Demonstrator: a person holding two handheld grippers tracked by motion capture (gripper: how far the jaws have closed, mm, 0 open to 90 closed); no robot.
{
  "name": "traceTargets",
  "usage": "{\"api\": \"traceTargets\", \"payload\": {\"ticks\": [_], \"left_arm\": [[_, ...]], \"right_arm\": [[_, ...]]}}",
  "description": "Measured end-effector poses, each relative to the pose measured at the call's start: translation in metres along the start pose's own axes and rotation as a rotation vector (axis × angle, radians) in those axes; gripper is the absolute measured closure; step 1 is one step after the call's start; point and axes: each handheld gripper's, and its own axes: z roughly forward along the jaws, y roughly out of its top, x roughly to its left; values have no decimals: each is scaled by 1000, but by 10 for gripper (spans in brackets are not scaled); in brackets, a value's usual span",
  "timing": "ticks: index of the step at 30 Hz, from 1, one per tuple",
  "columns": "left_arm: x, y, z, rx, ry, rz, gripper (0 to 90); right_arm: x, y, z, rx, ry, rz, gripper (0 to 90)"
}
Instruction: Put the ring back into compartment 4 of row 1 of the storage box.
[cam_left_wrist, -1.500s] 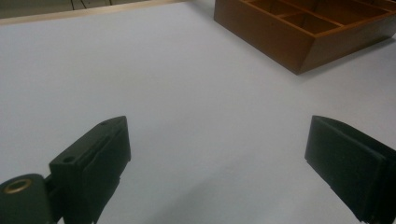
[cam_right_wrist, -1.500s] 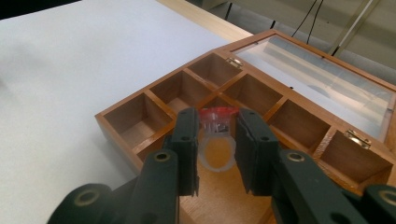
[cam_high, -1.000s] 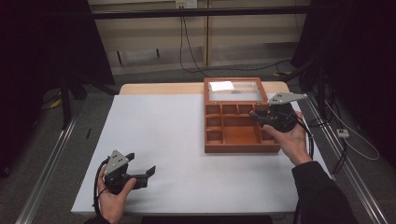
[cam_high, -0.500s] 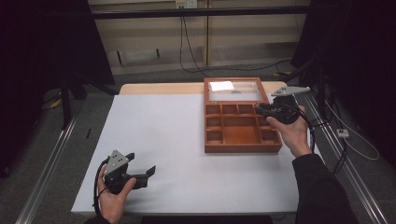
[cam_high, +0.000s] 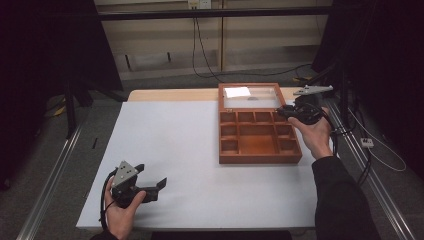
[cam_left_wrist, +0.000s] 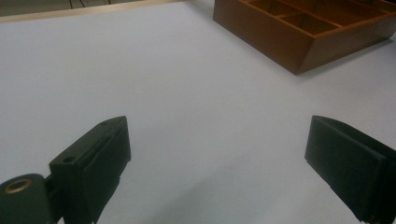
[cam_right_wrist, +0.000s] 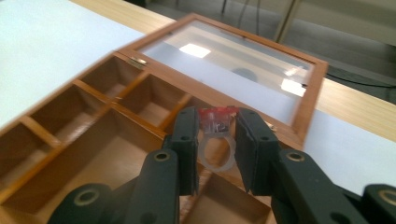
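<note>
White table (cam_high: 190, 145) in a dim room with black curtains, open compartmented brown wooden box (cam_high: 257, 137) at its right, right gripper (cam_right_wrist: 215, 128) over the box pinching a clear plastic ring with red top (cam_right_wrist: 217, 140), left gripper (cam_high: 152, 185) spread wide, empty, well left of the box.

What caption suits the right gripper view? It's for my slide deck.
Right gripper pinches a clear ring with a red top above the open wooden compartment box.

lab – dark curtains (cam_high: 60, 45) | metal rails (cam_high: 50, 185) – trailing cables (cam_high: 210, 55)
</note>
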Motion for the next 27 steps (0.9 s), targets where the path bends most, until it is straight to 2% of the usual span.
{"api": "traceTargets", "payload": {"ticks": [8,15,27], "left_arm": [[0,0,1,-4,-2,-5,69],[0,0,0,0,-2,-2,70],[0,0,-1,-6,-2,-7,71]], "right_arm": [[-10,3,6,8,-27,5,703],[-20,4,15,12,-50,41,703],[-21,-1,30,30,-49,49,702]]}}
